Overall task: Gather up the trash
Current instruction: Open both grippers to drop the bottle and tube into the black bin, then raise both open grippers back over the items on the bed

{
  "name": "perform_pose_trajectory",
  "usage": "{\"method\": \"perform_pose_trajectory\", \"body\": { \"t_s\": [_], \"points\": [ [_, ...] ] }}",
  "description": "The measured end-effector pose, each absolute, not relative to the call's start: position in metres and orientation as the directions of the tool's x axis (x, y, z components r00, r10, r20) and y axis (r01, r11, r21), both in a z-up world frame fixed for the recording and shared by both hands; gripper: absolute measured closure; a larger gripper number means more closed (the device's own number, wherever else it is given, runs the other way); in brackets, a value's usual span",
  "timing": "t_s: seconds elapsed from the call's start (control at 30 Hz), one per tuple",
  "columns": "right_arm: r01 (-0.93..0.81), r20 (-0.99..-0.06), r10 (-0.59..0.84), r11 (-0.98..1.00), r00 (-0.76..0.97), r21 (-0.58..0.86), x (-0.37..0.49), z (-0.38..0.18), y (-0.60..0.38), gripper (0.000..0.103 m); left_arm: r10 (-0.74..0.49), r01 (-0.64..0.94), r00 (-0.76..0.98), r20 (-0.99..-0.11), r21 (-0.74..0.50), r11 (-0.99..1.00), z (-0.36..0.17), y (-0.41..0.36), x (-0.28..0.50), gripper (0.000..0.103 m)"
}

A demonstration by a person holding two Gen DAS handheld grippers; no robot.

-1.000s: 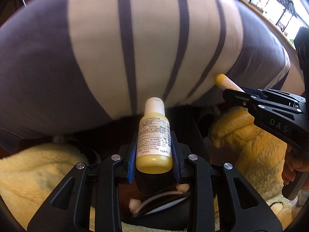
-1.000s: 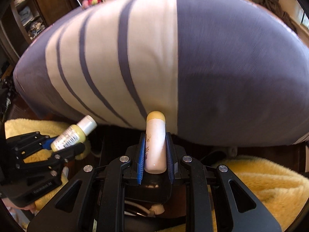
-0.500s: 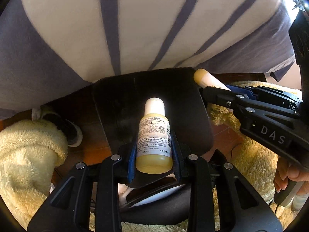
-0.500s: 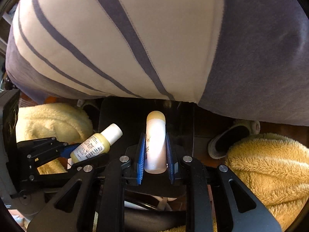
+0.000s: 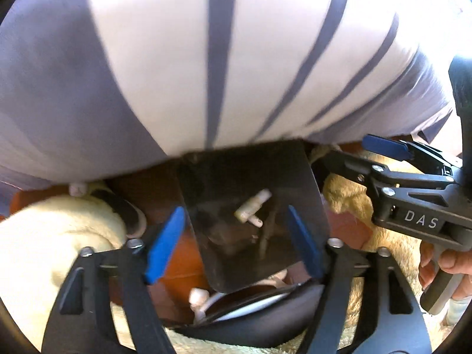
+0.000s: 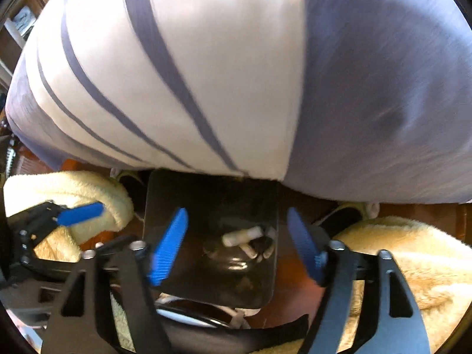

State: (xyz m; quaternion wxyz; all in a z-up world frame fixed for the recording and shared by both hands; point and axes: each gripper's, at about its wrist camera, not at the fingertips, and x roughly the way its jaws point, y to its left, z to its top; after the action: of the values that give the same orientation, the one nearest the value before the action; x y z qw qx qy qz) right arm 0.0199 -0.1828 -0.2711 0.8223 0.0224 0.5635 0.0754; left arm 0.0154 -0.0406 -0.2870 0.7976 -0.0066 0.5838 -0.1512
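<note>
A black bin (image 5: 306, 206) stands on the floor under both grippers; its rim also shows in the right wrist view (image 6: 153, 212). Two small bottles lie at its bottom, pale and crossed (image 5: 252, 208) (image 6: 243, 239). My left gripper (image 5: 233, 242) is open and empty above the bin mouth, blue pads spread wide. My right gripper (image 6: 237, 243) is open and empty above the bin too. The right gripper also shows in the left wrist view (image 5: 383, 150), and the left gripper shows in the right wrist view (image 6: 79, 214).
A striped grey and white cover (image 5: 206, 59) on a bed or sofa fills the upper half of both views, overhanging the bin. Yellow fluffy fabric (image 5: 44, 236) (image 6: 398, 253) lies on both sides. A slipper (image 5: 129, 215) sits on the wooden floor at left.
Both grippers have opened and let go of their bottles. The yellow bottle and the white tube have dropped into the black bin and now lie at its bottom.
</note>
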Motion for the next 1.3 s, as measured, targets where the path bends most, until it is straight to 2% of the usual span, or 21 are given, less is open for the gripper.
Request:
{"method": "perform_pose_trajectory", "body": {
  "t_s": [0.1,0.23,0.6,0.83,1.13,1.27,1.3],
  "points": [
    [-0.089,-0.907,0.131,0.991,0.401,0.103,0.017,-0.253,-0.187,0.015,-0.223,0.231,0.341,-0.913,-0.148,0.962,-0.264,-0.036,0.012,0.015],
    [-0.094,-0.874,0.127,0.991,0.468,0.094,0.010,-0.223,-0.190,0.011,-0.196,0.226,0.423,-0.885,-0.106,0.968,-0.233,-0.031,0.009,0.013],
    [-0.077,-0.744,0.108,0.994,0.660,0.075,0.016,-0.135,-0.211,0.008,-0.172,0.213,0.617,-0.768,-0.048,0.976,-0.151,-0.014,0.011,0.013],
    [-0.033,-0.715,0.087,0.996,0.693,0.089,0.060,-0.122,-0.220,0.008,-0.150,0.192,0.661,-0.735,-0.027,0.981,-0.132,0.003,0.049,0.013],
    [-0.029,-0.700,0.068,0.997,0.711,0.068,0.117,-0.117,-0.211,0.008,-0.102,0.117,0.667,-0.738,-0.032,0.993,-0.135,0.025,0.126,0.015],
    [-0.029,-0.691,0.078,0.996,0.719,0.082,0.142,-0.115,-0.208,0.009,-0.093,0.113,0.675,-0.732,-0.022,0.993,-0.128,0.027,0.163,0.022],
    [-0.029,-0.687,0.083,0.996,0.722,0.089,0.148,-0.114,-0.208,0.014,-0.088,0.114,0.675,-0.732,-0.014,0.993,-0.128,0.026,0.172,0.024]
  ]
}}
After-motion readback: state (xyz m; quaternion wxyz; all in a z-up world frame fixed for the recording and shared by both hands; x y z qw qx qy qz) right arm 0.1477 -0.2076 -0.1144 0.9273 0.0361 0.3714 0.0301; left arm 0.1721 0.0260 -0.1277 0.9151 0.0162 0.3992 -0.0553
